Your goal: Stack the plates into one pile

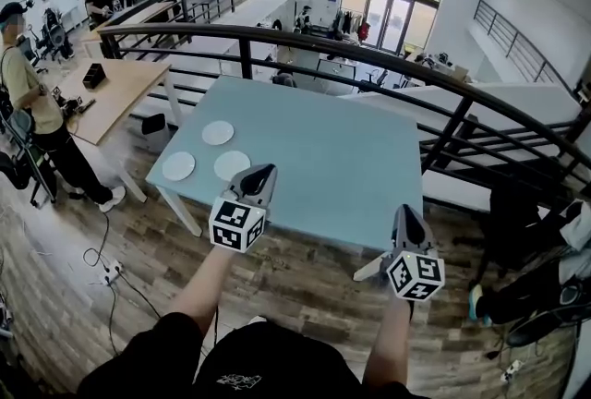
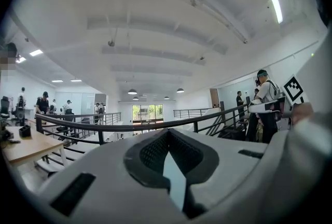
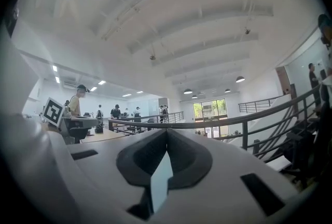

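Note:
Three white plates lie apart on the left part of the light blue table (image 1: 332, 148): one at the back (image 1: 218, 133), one near the left edge (image 1: 178, 166), one nearer me (image 1: 232, 165). My left gripper (image 1: 261, 175) hovers at the table's front edge just right of the nearest plate, jaws shut and empty. My right gripper (image 1: 407, 220) is held off the front edge further right, also shut with nothing in it. In both gripper views the jaws (image 2: 166, 137) (image 3: 166, 135) meet at the tip and point level at the hall; no plate shows there.
A black railing (image 1: 388, 60) curves behind the table, with stairs to the right. A wooden table (image 1: 111, 92) and a standing person (image 1: 37, 111) are at the left. A cable and power strip (image 1: 111, 268) lie on the wooden floor.

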Available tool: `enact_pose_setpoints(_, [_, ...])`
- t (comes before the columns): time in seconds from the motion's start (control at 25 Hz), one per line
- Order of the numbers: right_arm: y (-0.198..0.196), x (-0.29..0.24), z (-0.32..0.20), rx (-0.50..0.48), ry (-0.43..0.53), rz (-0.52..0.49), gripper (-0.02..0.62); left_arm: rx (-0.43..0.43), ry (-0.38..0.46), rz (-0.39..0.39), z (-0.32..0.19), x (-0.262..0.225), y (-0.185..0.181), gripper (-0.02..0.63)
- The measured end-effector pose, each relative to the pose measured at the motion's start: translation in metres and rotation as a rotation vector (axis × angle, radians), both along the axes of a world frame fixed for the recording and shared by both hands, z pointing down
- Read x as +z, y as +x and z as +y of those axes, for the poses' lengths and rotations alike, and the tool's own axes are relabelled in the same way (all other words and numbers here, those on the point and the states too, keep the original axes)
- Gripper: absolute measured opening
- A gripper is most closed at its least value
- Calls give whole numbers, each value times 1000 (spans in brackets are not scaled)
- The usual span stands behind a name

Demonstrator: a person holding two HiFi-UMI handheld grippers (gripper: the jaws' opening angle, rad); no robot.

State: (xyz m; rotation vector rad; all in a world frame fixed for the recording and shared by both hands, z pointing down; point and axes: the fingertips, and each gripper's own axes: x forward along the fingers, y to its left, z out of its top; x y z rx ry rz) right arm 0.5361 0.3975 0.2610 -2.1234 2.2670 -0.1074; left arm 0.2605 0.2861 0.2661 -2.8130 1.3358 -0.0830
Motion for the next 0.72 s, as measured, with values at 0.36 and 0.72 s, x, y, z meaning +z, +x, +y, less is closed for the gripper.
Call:
enact_pose_setpoints(0.36, [12,11,15,-54,-7,-23,6,-20,-17,9,22,11,13,8])
enact_pose_setpoints(0.72, [27,17,32,-96,3,-78,6,-35,-27,-7,54,22,30,8])
